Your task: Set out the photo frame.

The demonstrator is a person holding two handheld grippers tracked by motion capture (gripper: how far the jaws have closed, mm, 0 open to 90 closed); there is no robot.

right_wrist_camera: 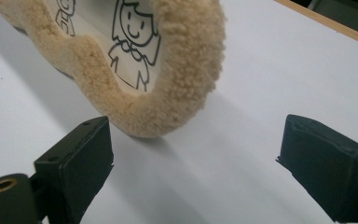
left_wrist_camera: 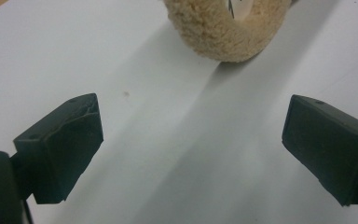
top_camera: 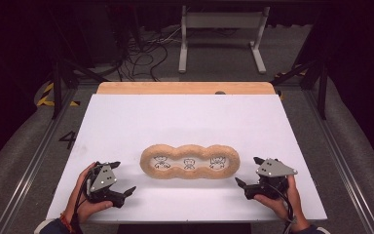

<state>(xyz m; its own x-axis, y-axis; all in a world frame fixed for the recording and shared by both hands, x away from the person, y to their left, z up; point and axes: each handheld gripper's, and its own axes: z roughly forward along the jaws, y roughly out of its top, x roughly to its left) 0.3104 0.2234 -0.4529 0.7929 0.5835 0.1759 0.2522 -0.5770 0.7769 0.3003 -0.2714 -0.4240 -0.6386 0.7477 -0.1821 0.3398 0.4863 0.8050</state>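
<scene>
Near the front edge of the surface (top_camera: pixel 126 117), a hand holds each tool. The left tool (top_camera: pixel 124 178) is close to the front left corner, with its jaws wide apart and nothing between them. The right tool (top_camera: pixel 249 171) is close to the front right corner, also wide and empty.

Between the two tools, a little further from the front edge, lies a fluffy beige frame (top_camera: pixel 190 160) with three round openings in a row. In each opening there is a small line drawing of a figure. The frame lies flat, with its long side along the front edge. It is near both tools but touches neither. In the left gripper view its rounded end (left_wrist_camera: pixel 223 28) is ahead of the open jaws, and nothing stands between them.

The surface is a white board, bare around the frame. At the far edge a strip of wood (top_camera: pixel 185 87) shows beyond the white. Further back the room is dark. On the grey floor lie black cables (top_camera: pixel 141 58), and there stands a white metal stand (top_camera: pixel 221 34).
</scene>
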